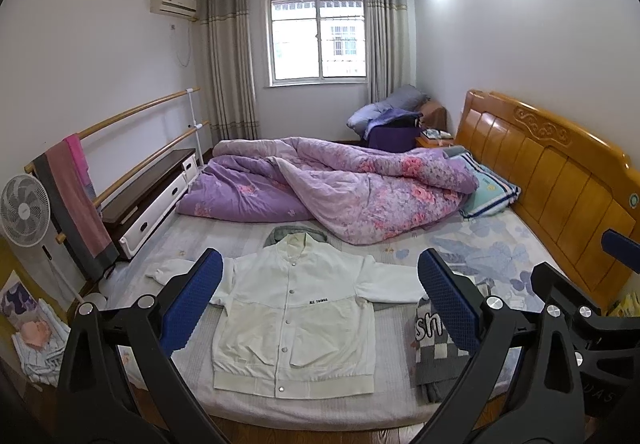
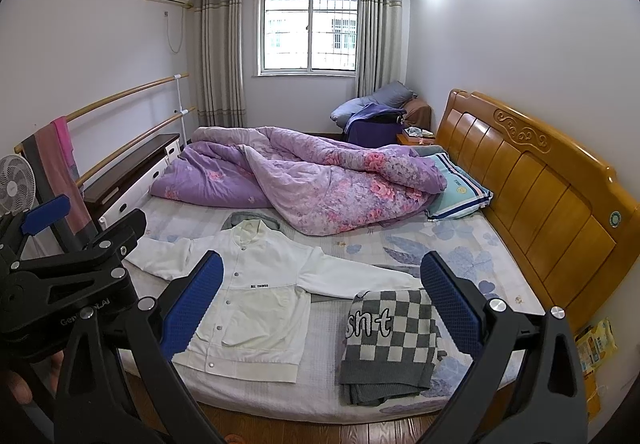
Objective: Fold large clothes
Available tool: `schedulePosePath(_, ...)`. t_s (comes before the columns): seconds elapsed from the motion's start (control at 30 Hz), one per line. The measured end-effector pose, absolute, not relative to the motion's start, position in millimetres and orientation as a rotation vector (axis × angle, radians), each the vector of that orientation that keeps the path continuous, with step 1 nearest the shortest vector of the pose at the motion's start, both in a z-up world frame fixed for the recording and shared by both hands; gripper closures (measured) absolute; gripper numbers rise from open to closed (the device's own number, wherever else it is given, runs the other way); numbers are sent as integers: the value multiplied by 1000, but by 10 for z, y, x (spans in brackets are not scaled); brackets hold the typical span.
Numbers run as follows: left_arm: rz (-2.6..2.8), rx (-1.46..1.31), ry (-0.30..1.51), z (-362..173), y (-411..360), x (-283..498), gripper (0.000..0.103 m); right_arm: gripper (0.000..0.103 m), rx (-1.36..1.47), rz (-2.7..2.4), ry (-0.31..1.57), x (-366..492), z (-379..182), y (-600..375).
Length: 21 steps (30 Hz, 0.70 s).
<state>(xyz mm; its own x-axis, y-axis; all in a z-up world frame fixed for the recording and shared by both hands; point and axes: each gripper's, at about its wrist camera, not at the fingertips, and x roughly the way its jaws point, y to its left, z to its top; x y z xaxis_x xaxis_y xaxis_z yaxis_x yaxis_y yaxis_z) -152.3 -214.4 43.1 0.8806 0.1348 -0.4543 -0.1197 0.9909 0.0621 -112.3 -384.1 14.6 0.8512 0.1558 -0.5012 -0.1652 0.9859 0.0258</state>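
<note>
1. A crumpled purple floral quilt lies across the bed.
2. A striped pillow rests against the wooden headboard.
3. A white fan stands beside a towel-draped rail.

Grey hood mostly hidden under white jacket collar; chest lettering unreadable.

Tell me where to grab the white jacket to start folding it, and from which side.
Take the white jacket by its sleeve cuffs, each gripper coming in from its own side. It lies flat, snapped shut, front up, sleeves spread outward, so the cuffs are free edges. The right sleeve end lies close beside the folded checkered sweater, so approach it low and carefully.
</note>
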Motion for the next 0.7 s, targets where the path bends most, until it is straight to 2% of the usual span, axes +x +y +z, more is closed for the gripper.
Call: schedulePosePath(0.7,114,29,500,389,-2097,-1509,5,8,-18,174,537,-1121,111,-3877)
